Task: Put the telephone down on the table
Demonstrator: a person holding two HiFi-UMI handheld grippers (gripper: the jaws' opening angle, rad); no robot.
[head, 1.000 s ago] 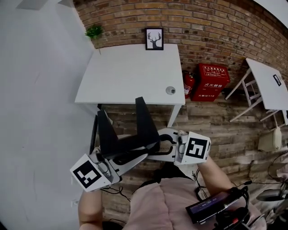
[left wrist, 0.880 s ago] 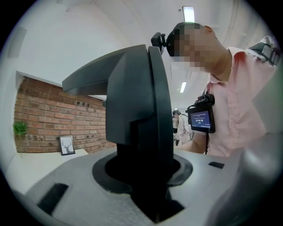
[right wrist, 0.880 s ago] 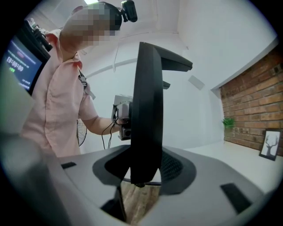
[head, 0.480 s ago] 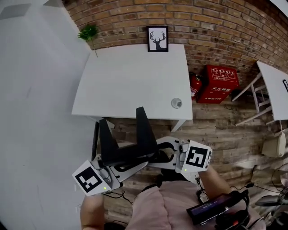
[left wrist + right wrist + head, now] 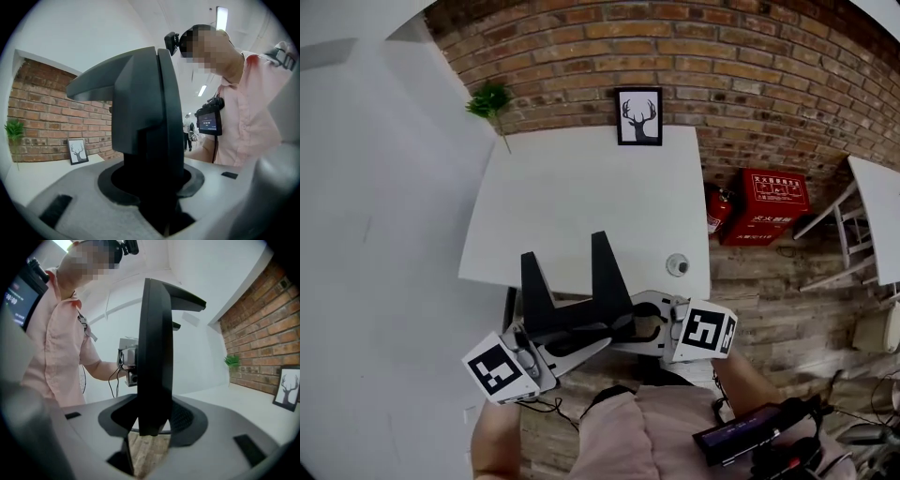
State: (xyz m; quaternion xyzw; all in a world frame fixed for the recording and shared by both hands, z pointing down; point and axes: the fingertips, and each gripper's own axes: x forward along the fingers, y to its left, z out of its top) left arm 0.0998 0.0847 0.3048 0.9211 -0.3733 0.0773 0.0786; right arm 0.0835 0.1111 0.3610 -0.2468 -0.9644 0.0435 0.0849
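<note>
Jointly holding the black telephone point(image 5: 606, 279) aloft, just short of the near edge of the white table point(image 5: 581, 187), clamping one upright fin in the left gripper point(image 5: 581, 343), the other in the right gripper point(image 5: 636, 319).

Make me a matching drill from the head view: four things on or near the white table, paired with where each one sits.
Things
1. deer picture
2. green plant
3. red box
4. small round object

Places
A. on the floor, to the right of the table
B. on the table, near its near right corner
C. at the table's far left corner
D. at the table's far edge, against the brick wall

Pairs: 1-D, 2-C, 3-A, 4-B
</note>
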